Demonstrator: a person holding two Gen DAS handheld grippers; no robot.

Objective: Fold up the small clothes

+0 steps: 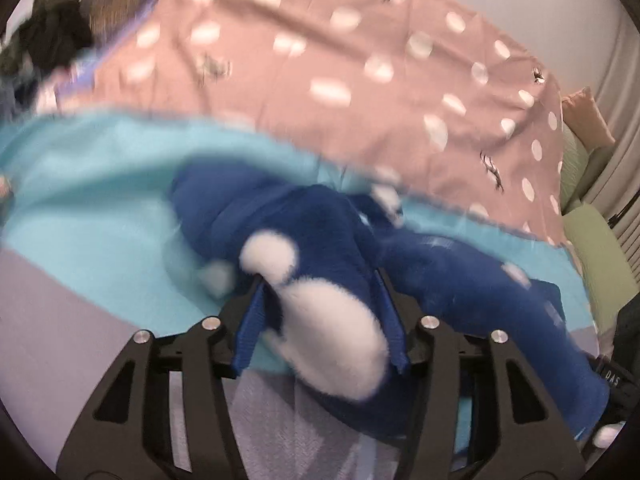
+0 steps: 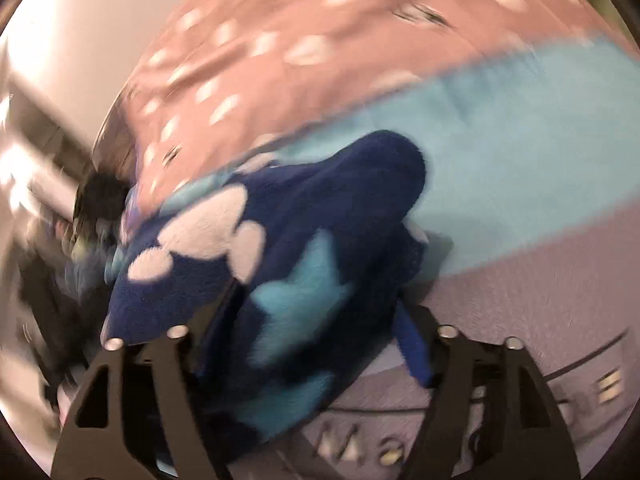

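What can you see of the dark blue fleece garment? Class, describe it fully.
The dark blue fleece garment looks soft and fuzzy, with white shapes and, in the right wrist view, light blue ones. It lies bunched and crumpled on a light blue sheet, in front of a pink dotted cover. Part of it sits between the fingers of the left tool and the right tool. Motion blur hides finer details.

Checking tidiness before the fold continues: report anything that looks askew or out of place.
The dark blue fleece garment lies bunched and twisted on the light blue cloth, not flat. A dark heap sits at the far edge of the pink dotted cover. Both views are blurred; nothing looks spilled or damaged.
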